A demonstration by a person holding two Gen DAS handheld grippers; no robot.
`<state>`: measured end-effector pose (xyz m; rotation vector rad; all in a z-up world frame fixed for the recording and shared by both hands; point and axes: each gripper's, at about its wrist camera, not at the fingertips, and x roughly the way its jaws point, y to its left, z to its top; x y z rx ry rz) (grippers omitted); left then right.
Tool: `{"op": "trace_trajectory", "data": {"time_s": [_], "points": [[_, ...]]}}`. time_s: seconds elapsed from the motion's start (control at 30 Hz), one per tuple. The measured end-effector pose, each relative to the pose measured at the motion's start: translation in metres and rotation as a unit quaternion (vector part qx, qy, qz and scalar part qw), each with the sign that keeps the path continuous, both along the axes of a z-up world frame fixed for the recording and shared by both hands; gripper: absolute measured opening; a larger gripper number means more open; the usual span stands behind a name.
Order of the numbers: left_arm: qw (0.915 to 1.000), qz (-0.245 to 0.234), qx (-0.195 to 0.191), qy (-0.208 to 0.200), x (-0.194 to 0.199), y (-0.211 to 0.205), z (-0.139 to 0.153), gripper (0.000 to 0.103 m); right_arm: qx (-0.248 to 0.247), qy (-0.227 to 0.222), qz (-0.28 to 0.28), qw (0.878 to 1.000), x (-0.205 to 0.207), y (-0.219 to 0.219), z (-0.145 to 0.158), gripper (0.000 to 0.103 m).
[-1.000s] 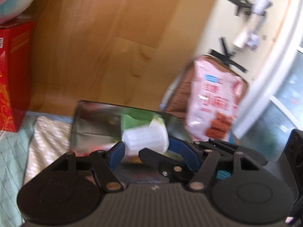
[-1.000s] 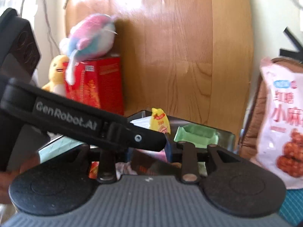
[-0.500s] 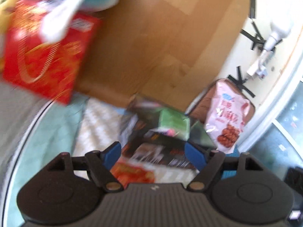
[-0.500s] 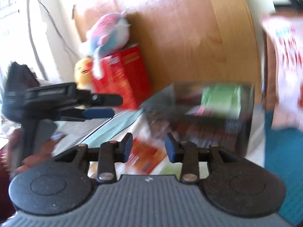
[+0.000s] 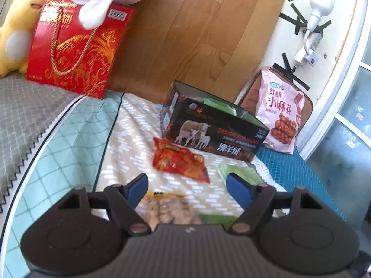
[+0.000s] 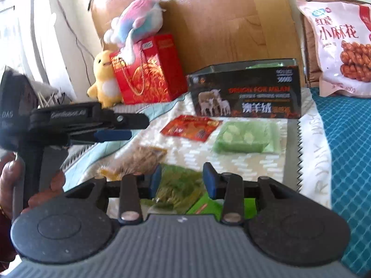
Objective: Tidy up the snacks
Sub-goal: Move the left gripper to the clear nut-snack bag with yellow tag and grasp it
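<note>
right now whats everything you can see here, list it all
black box: 1, black with sheep picture, open top, back of the bedspread
red snack packet: 1, red, in front of the box
light green packet: 1, right of the red one
tan snack bag: 1, left foreground
dark green bag: 1, nearest the right tongs
pink snack bag: 1, upright, far right
red gift box: 1, back left
plush toys: 2, yellow, pastel
left tongs: open, empty
right tongs: open, empty
</note>
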<state>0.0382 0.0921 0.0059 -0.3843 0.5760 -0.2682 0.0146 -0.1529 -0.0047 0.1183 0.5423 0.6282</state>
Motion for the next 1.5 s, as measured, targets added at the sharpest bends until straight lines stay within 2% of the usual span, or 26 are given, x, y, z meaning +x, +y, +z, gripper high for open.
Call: {"op": "trace_trajectory", "data": {"time_s": [0.13, 0.3, 0.67, 0.77, 0.87, 0.97, 1.07, 1.17, 1.23, 1.3, 1.4, 1.5], "points": [[0.9999, 0.003, 0.001, 0.013, 0.001, 0.002, -0.012, 0.077, -0.025, -0.024, 0.002, 0.999, -0.008, 0.005, 0.001, 0.042], [0.9999, -0.003, 0.001, 0.015, 0.002, 0.0, -0.014, 0.078, -0.025, -0.006, -0.01, 1.0, -0.001, 0.005, -0.001, 0.042], [0.9997, 0.001, -0.02, 0.01, 0.001, 0.006, -0.014, 0.078, -0.033, -0.01, -0.009, 0.999, -0.002, 0.007, -0.001, 0.042], [0.9996, 0.006, -0.025, 0.008, 0.0, 0.008, -0.014, 0.078, -0.037, -0.026, -0.008, 0.999, -0.006, 0.007, 0.001, 0.043], [0.9992, 0.016, -0.037, 0.002, -0.002, 0.014, -0.014, 0.078, -0.043, -0.067, 0.033, 0.996, -0.021, 0.015, 0.009, 0.043], [0.9976, 0.032, -0.061, 0.001, -0.002, 0.024, -0.015, 0.078, -0.079, -0.089, 0.092, 0.989, -0.031, 0.037, 0.015, 0.042], [0.9957, 0.041, -0.082, 0.01, 0.0, 0.031, -0.018, 0.079, -0.124, -0.092, 0.127, 0.98, -0.029, 0.06, 0.009, 0.042], [0.9956, 0.039, -0.085, 0.013, 0.002, 0.032, -0.019, 0.079, -0.147, -0.083, 0.137, 0.976, -0.023, 0.075, 0.003, 0.038], [0.996, 0.034, -0.081, 0.014, 0.003, 0.029, -0.019, 0.079, -0.149, -0.073, 0.133, 0.977, -0.018, 0.079, 0.001, 0.018], [0.9961, 0.033, -0.08, 0.016, 0.002, 0.029, -0.019, 0.079, -0.147, -0.064, 0.121, 0.98, -0.013, 0.078, 0.001, 0.012], [0.9959, 0.032, -0.083, 0.016, 0.003, 0.03, -0.02, 0.079, -0.159, -0.072, 0.078, 0.981, -0.011, 0.072, 0.001, 0.011], [0.996, 0.03, -0.083, 0.017, 0.004, 0.03, -0.02, 0.081, -0.146, -0.065, 0.004, 0.987, -0.001, 0.052, 0.005, 0.011]]}}
